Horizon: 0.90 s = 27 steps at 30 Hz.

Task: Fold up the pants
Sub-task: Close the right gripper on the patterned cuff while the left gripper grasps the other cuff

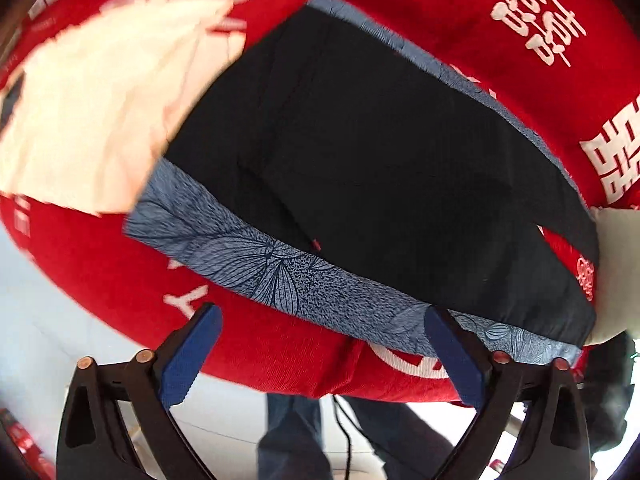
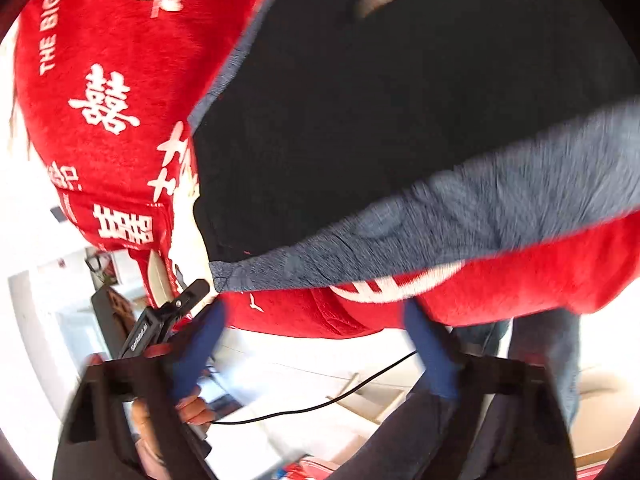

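Pants [image 1: 360,152], dark and folded flat, are lying on a blue-grey patterned cloth [image 1: 256,264] that is showing as a border along their edges, and both are resting on the red blanket [image 1: 480,20] printed with white characters. I am holding my left gripper [image 1: 324,354] just off the near edge of that blanket, its blue fingers [image 1: 188,356] spread wide with nothing between them. My right gripper [image 2: 316,350] is hovering the same way at the blanket's edge, jaws wide apart and gripping nothing, near the corner of the patterned cloth [image 2: 440,232]. I am seeing no containers in either view. My left view alone is showing one pale cream cloth [image 1: 92,120], blurred, lying to the far left just beside the pants. My right view alone is showing one black clip-like device [image 2: 168,316] by the left finger, one thin black cable [image 2: 320,404] running across the pale floor, and the lettering "THE BIGD" on the blanket. I am counting one pair of pants [image 2: 360,120], one patterned cloth, one blanket [image 2: 100,80] and two grippers.
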Tool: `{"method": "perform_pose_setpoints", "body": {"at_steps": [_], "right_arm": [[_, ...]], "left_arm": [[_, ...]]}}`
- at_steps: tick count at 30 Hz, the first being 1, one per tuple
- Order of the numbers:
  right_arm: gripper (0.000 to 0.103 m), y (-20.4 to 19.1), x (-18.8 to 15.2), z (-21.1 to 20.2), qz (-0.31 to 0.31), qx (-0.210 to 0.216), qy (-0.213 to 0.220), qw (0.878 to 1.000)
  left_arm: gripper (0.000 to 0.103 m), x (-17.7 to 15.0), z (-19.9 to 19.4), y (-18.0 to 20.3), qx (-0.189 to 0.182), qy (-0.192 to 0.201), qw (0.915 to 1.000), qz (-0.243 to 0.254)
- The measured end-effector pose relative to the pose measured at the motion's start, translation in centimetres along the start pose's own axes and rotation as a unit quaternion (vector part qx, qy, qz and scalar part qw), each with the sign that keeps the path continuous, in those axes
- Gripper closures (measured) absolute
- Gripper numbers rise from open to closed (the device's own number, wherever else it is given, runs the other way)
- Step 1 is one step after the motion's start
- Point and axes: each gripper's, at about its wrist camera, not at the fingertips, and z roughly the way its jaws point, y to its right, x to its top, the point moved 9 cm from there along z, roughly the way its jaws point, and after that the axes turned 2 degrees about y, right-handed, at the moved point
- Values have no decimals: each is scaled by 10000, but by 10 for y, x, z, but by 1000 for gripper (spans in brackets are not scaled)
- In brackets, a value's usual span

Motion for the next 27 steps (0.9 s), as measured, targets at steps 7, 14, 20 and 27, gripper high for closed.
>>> {"method": "perform_pose_setpoints", "body": {"at_steps": [7,14,20,27], "right_arm": [[35,23,3,33,136,529,281,9981],[35,34,16,34,411,1157,696,9900],[40,33,22,22,922,1719,990,9758],[97,21,29,18,1138,1681,719,9765]], "left_arm": [[8,-6,34,-8,-478,-96,9988,-35],[8,-12,41,-16,-815,-174,9962,-249],[8,-18,43,-22,-997,-282,9936,-439],[7,-9,44,-27,-1251,-263,9897,-640]]}}
